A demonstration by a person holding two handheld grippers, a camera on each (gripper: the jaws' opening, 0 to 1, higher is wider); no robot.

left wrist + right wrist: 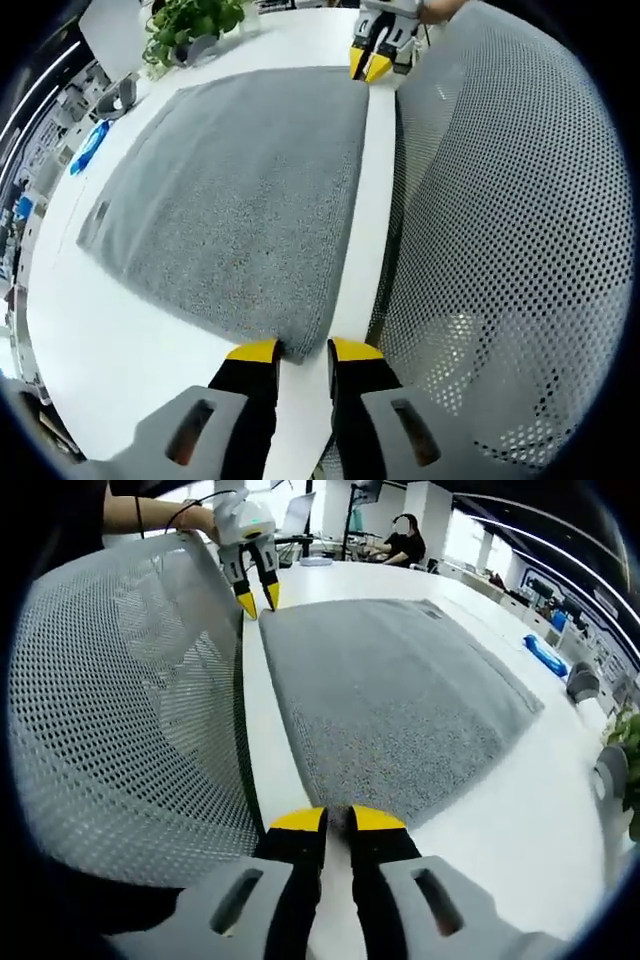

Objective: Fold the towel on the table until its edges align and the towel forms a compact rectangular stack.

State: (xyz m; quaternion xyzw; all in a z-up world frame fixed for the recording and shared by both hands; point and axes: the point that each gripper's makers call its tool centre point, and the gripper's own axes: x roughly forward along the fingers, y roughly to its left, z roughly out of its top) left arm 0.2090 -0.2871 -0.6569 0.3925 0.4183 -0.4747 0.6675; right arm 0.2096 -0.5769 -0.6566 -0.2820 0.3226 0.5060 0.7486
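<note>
Yellow-tipped black jaws of the left gripper (303,350) come up from the bottom of the left gripper view, close together, with the near corner of the flat grey fluffy towel (235,195) pinched between them. That towel lies spread out on the long white table (60,330), close to the table's edge. Beside that edge stands the grey mesh chair back (510,230), full of little holes. At the far corner of the towel, the right gripper (370,66) points its yellow tips down onto the cloth. In the right gripper view, the right gripper's own jaws are almost together on the towel's near corner, and the left gripper sits at the far corner, held by a person's hand (195,520). Farther away there is a green leafy plant in a pot (190,25) and a blue thing (88,148) lying on the table.
</note>
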